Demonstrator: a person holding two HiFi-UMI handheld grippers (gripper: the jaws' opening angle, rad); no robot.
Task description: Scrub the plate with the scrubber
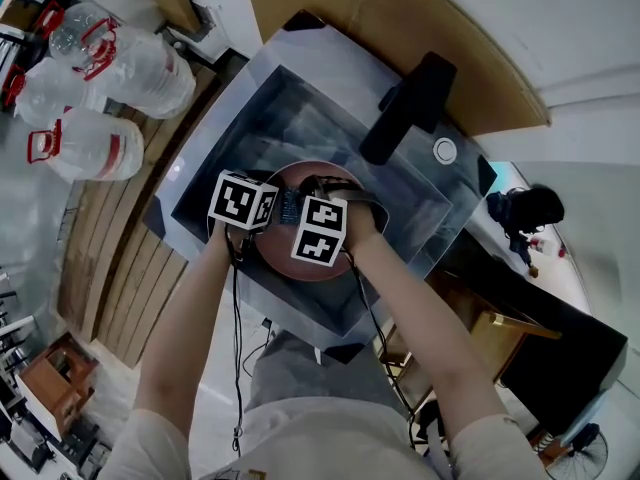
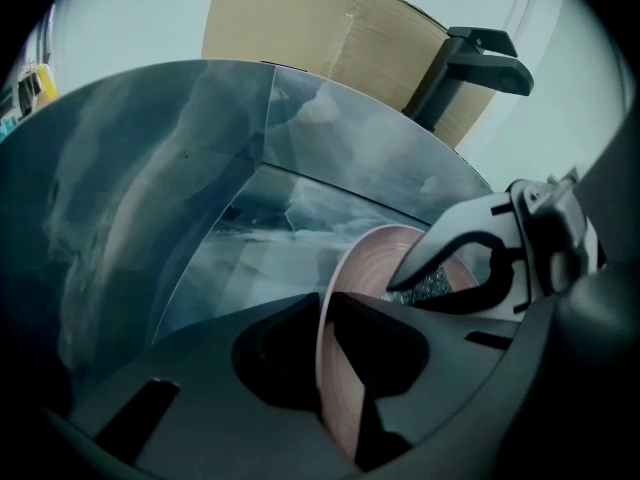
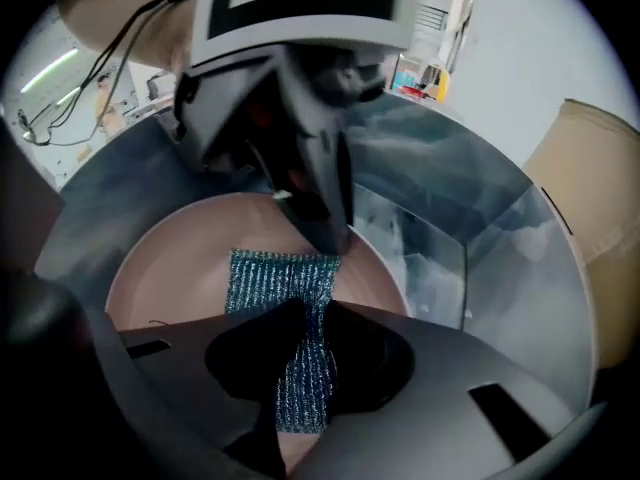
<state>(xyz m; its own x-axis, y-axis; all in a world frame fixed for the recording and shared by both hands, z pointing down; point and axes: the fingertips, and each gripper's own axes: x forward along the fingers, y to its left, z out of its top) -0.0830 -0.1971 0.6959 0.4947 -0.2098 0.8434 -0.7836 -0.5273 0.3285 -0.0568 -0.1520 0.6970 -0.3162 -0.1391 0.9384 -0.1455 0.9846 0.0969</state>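
A pink plate point(image 1: 316, 269) is held over the steel sink point(image 1: 262, 103). In the left gripper view it stands on edge, and my left gripper point(image 2: 328, 320) is shut on the plate point(image 2: 338, 388) at its rim. My right gripper point(image 3: 305, 326) is shut on a teal glittery scrubber point(image 3: 300, 363), whose free end lies flat on the plate's face point(image 3: 175, 258). The left gripper point(image 3: 312, 193) shows there clamped on the far rim. In the head view the left gripper point(image 1: 243, 202) and right gripper point(image 1: 322, 230) sit side by side over the plate. The scrubber point(image 2: 436, 286) also shows under the right gripper point(image 2: 500, 258).
A black faucet point(image 1: 411, 103) reaches over the sink's far right side, with a round knob point(image 1: 445, 150) beside it. Brown cardboard point(image 1: 400, 8) leans behind the sink. Large clear water bottles point(image 1: 130, 68) stand on the floor at the left. A dark cabinet point(image 1: 560, 358) is at the right.
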